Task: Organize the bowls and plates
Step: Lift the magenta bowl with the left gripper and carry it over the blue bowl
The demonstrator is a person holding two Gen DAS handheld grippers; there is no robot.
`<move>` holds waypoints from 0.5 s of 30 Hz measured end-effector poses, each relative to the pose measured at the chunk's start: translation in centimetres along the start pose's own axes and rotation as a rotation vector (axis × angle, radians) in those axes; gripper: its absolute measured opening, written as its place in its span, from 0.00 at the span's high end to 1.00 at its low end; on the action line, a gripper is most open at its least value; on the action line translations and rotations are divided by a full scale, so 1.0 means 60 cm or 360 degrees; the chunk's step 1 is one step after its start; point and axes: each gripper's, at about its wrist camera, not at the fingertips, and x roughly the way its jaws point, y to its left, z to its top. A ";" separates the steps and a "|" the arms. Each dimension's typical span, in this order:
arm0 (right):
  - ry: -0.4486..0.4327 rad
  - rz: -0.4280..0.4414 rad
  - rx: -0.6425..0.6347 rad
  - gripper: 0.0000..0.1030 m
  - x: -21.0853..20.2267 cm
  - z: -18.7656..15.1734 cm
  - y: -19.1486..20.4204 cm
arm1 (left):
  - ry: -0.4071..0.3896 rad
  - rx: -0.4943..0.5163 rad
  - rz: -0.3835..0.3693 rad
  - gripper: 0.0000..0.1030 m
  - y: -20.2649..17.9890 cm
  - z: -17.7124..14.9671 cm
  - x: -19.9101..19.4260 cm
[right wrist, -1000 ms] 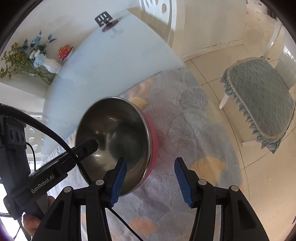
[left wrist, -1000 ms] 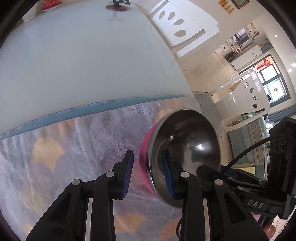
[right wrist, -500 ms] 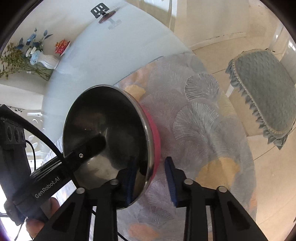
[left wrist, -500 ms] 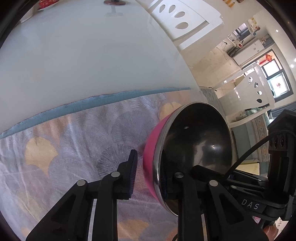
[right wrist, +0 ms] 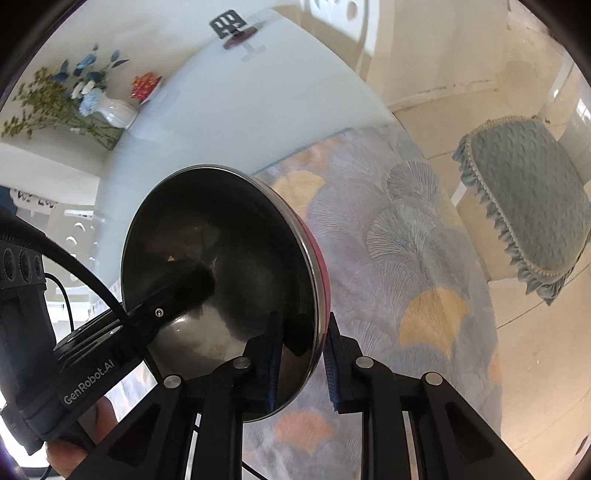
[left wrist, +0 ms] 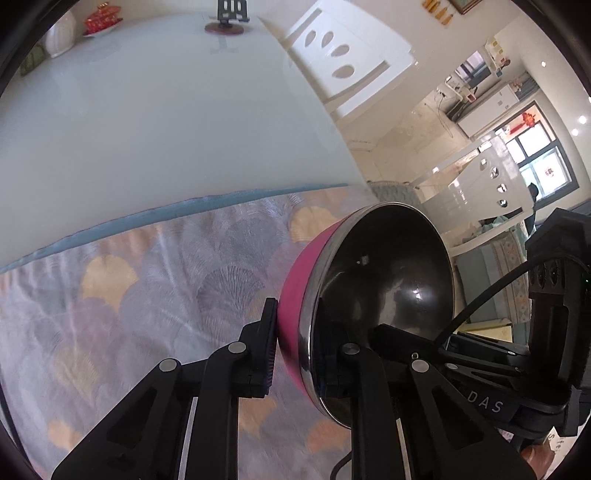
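both grippers clamp the rim of one bowl (left wrist: 384, 291), pink outside and steel inside, held tipped on edge above the patterned cloth (left wrist: 147, 295). the left gripper (left wrist: 295, 350) has one pad on the pink wall and the other inside the steel, pinching near the lower rim. the right gripper (right wrist: 301, 358) bites the same bowl (right wrist: 221, 280) from the other side, one blue pad inside and one against the pink outside. the cloth's blue hem runs across the glass table (left wrist: 147, 122), whose far part is bare up to a white vase (right wrist: 118, 112) with flowers, a red dish (right wrist: 146, 85) and a small black stand (right wrist: 229, 24) at the far end. to the right the cloth hangs over the table edge, with a cushioned chair (right wrist: 528, 192) just beyond on the tiled floor.
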 end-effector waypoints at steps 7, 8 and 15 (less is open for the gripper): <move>-0.0078 -0.0024 -0.0104 0.81 -0.082 -0.034 0.046 | -0.0096 0.0029 -0.0021 0.86 -0.016 -0.047 -0.096; -0.0087 -0.0031 -0.0115 0.81 -0.092 -0.041 0.051 | -0.0106 0.0033 -0.0025 0.86 -0.022 -0.055 -0.107; -0.0137 -0.0014 -0.0202 0.80 -0.167 -0.111 0.095 | -0.0216 0.0079 -0.0008 0.86 -0.046 -0.118 -0.206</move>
